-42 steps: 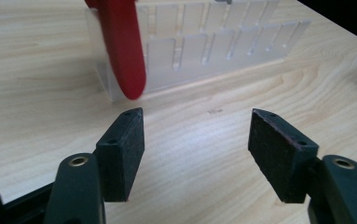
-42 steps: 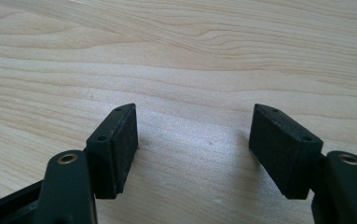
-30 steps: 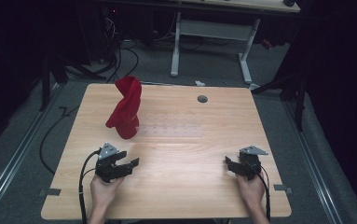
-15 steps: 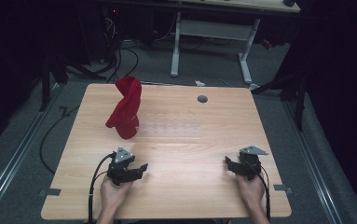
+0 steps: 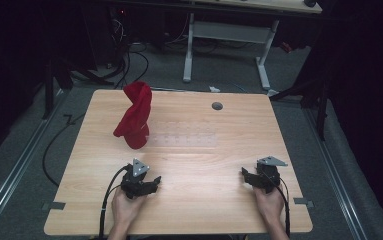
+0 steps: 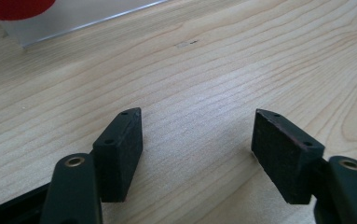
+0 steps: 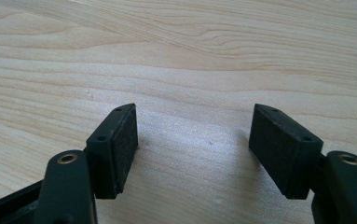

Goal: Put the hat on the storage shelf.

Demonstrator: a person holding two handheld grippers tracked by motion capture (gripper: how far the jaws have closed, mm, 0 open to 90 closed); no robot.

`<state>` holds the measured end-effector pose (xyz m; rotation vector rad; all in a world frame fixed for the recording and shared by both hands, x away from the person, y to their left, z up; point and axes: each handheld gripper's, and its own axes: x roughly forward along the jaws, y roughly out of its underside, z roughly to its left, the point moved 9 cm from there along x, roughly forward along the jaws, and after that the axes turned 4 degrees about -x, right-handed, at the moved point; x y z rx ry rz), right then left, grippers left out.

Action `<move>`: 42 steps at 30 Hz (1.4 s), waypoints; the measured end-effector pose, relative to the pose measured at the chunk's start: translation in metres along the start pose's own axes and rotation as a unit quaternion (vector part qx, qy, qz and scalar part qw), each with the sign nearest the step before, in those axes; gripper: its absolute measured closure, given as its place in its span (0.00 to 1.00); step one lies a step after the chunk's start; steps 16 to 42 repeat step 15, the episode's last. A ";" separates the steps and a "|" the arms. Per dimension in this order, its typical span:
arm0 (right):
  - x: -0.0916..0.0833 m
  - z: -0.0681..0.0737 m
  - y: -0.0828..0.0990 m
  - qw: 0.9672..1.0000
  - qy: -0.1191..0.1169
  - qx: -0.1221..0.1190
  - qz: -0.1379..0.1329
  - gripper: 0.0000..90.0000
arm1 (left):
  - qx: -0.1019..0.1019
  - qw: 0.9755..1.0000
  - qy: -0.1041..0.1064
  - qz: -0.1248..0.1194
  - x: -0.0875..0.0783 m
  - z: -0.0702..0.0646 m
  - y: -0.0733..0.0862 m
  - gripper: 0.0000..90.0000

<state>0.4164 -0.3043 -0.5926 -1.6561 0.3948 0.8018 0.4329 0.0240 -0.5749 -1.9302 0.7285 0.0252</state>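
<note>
We've got the red cloth (image 5: 134, 116) standing bunched over the left end of a clear plastic rack (image 5: 181, 136), toward the bench's (image 5: 219, 210) far-left corner. Left gripper (image 5: 151, 182) and right gripper (image 5: 245, 176) sit low near the near edge, both empty with jaws spread; the left's jaws have just been opening, likely parked. Left gripper view catches the rack's edge (image 6: 87, 18); the high view gives layout.
</note>
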 end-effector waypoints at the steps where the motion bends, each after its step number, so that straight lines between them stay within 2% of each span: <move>1: 0.000 0.000 0.000 1.000 0.000 0.000 0.000 0.37 | 0.008 1.000 -0.003 0.001 0.000 -0.001 0.001 0.36; 8: 0.000 0.000 0.000 1.000 -0.001 0.000 0.000 0.37 | 0.005 1.000 -0.004 0.003 0.001 -0.001 0.002 0.32; 42: 0.000 0.001 0.000 1.000 -0.003 -0.003 0.000 0.36 | 0.003 1.000 -0.006 0.001 0.001 0.000 0.001 0.32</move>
